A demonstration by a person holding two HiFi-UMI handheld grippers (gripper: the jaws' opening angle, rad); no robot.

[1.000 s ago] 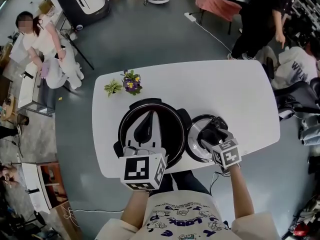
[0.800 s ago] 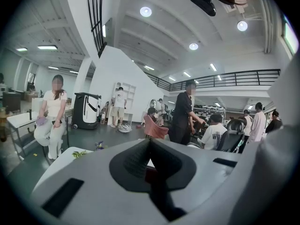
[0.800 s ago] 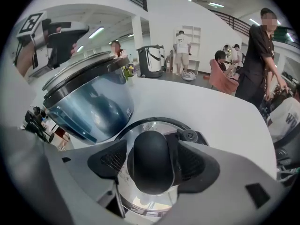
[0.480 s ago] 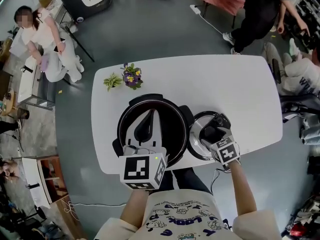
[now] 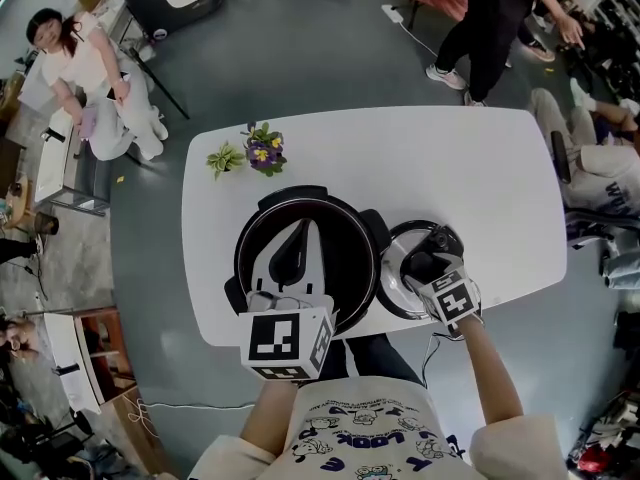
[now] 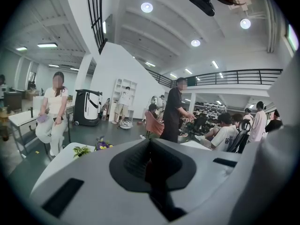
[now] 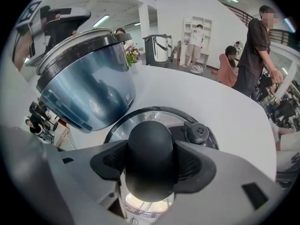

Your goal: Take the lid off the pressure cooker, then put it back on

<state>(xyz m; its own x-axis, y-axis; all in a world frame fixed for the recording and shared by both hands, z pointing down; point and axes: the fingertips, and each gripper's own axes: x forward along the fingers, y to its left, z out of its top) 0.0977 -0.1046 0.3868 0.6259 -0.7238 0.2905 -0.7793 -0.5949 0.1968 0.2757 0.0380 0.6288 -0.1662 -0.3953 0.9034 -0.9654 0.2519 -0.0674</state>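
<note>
The open pressure cooker (image 5: 345,213), a black-rimmed pot with a blue-steel body (image 7: 89,88), stands near the white table's front edge. Its lid (image 5: 393,286) lies flat on the table just right of it, also seen in the right gripper view (image 7: 159,117). My right gripper (image 5: 426,265) points steeply down over the lid. Its jaws have just been closing, and both pads now press the black knob (image 7: 150,149) between them. My left gripper (image 5: 297,230) is held over the pot's mouth, shut and holding nothing (image 6: 151,161).
Two small flower pots (image 5: 262,158) stand at the table's (image 5: 460,168) far left, behind the cooker. Several people stand and sit on the grey floor around the table. A black cable hangs below the front edge near the right arm.
My right gripper has sunk a little onto the lid's knob and its jaws have narrowed around it. The left gripper and cooker have stayed put. People in the background have shifted.
</note>
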